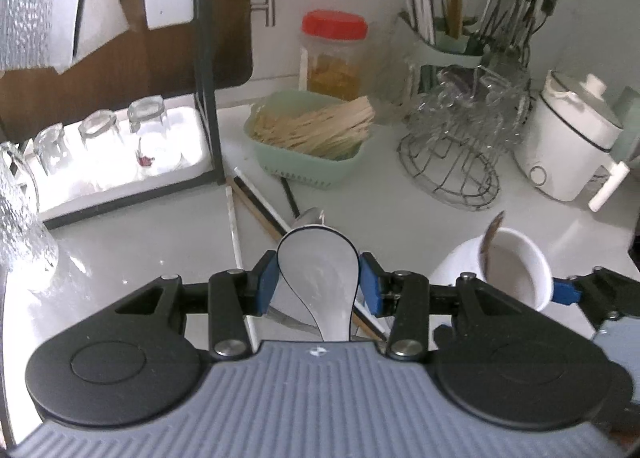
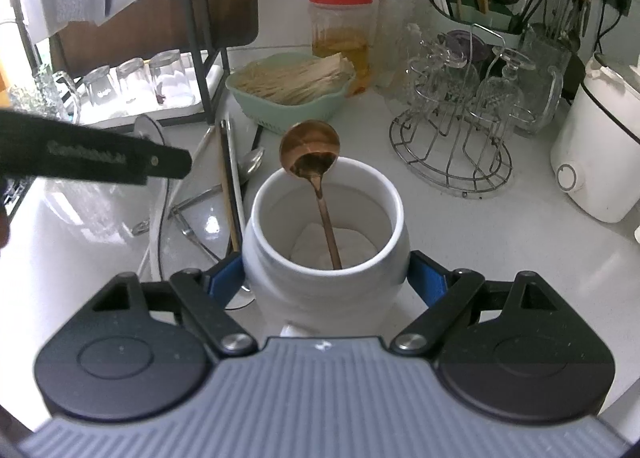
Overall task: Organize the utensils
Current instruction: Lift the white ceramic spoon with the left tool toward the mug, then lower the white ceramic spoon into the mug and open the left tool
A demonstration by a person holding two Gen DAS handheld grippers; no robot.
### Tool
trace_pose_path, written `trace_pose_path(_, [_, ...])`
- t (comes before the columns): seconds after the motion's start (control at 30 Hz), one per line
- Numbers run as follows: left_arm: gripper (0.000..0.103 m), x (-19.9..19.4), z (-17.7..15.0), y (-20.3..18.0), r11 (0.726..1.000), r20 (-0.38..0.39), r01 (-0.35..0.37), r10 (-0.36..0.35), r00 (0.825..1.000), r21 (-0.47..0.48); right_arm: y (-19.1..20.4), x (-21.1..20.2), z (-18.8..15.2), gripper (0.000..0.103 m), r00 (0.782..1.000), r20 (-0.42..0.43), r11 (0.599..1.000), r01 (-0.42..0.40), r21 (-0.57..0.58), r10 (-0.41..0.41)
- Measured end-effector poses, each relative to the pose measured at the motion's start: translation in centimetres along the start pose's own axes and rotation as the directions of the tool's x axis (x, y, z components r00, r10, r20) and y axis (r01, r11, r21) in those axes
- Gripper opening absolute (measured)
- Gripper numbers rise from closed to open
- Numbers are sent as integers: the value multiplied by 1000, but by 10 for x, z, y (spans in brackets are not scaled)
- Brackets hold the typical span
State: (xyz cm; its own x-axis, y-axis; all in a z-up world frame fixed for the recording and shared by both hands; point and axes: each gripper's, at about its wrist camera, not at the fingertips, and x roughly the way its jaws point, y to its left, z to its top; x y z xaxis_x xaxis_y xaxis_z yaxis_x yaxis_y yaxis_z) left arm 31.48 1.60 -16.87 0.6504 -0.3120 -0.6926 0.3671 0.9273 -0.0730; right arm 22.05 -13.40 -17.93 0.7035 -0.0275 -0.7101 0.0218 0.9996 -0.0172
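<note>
Left gripper (image 1: 319, 285): we hold it half-open, clamped across the white ceramic spoon (image 1: 318, 278), lifted above the worktop (image 1: 120, 258).
Right gripper (image 2: 326, 278): wide, gripping the white jar (image 2: 326, 258).
Handling: we judge the spoon glazed, slippery, brittle; grip the bowl's sides gently.

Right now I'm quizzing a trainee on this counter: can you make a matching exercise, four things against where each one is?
Things:
1. white ceramic spoon
2. copper spoon
3. white jar
4. wooden sticks

Places:
A. in the green basket
B. between the right claw pads
C. standing in the white jar
D. between the left claw pads

Pairs: 1-D, 2-C, 3-B, 4-A
</note>
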Motion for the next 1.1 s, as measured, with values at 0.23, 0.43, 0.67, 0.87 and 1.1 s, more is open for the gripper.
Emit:
trace_pose_path(0.23, [49, -22, 12, 2, 1000, 42, 18, -19, 999, 15, 12, 2, 3, 89, 1000, -4, 999, -25, -28, 25])
trace_pose_path(0.43, [49, -41, 27, 6, 999, 88, 29, -31, 996, 29, 17, 3, 4, 89, 1000, -1, 999, -23, -26, 23])
trace_pose_path(0.67, [49, -63, 45, -7, 996, 136, 30, -41, 990, 83, 19, 3, 6, 89, 1000, -17, 1000, -12, -17, 12])
trace_pose_path(0.87, [49, -82, 57, -30, 981, 158, 81, -109, 981, 174, 19, 5, 8, 89, 1000, -27, 1000, -6, -1, 6])
trace_pose_path(1.1, [49, -78, 76, -50, 959, 132, 168, -201, 971, 229, 20, 5, 6, 89, 1000, -21, 1000, -3, 10, 3])
